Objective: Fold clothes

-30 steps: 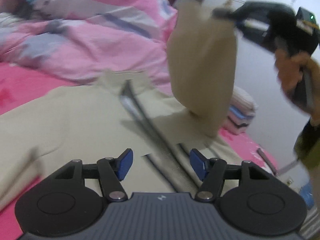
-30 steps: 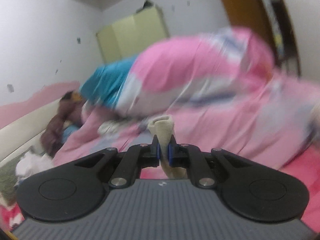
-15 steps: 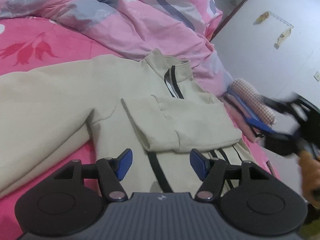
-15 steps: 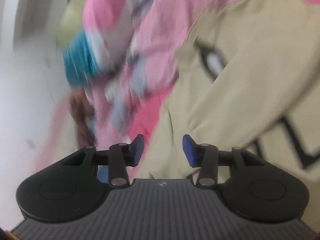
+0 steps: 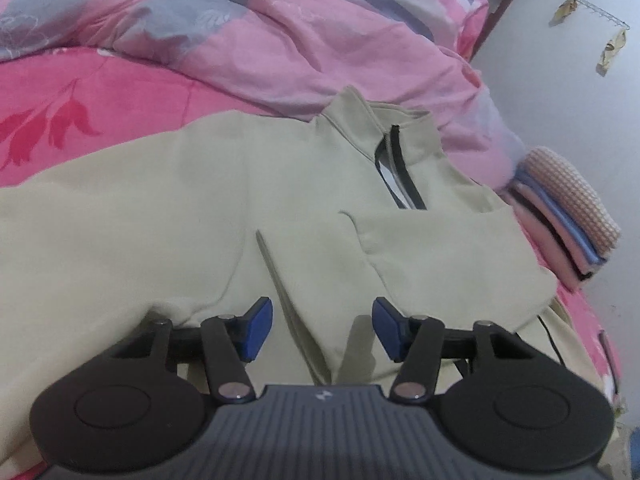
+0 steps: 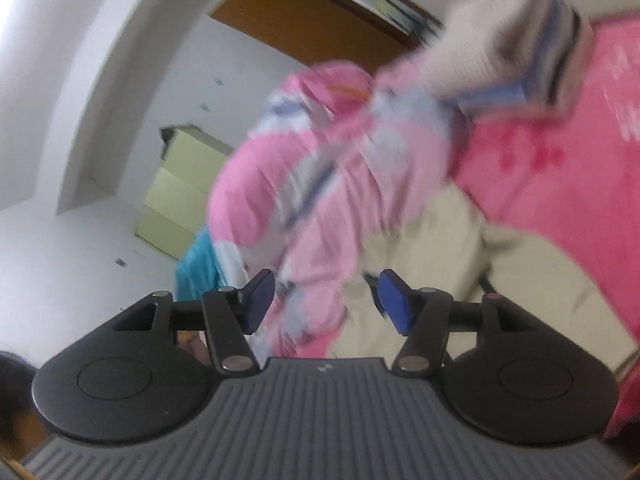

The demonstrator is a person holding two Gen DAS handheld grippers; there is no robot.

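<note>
A second ago your right gripper (image 6: pixel 322 300) was clamped on a beige sleeve and held it high over the bed; that sleeve (image 5: pixel 432 256) now lies folded across the chest of the beige jacket (image 5: pixel 168 216), just below the collar and the black zip. Half a second ago the right gripper had already let go; it has since swung away, and its view is tilted and blurred, showing the pink quilt (image 6: pixel 320 168), a wall and a pale green cupboard (image 6: pixel 180 200).

Your right gripper's jaws stand wide apart and hold nothing.

Your left gripper (image 5: pixel 322 328) has come lower and nearer the jacket than half a second ago. Its jaws are equally wide, unchanged in all three left views, empty, and hover over the sleeve's cuff end; contact with the cloth cannot be told.

The jacket lies flat, front up, on the pink sheet (image 5: pixel 80 92), with the quilt behind its collar. A stack of folded clothes (image 5: pixel 568 220) sits just beside its right shoulder.
</note>
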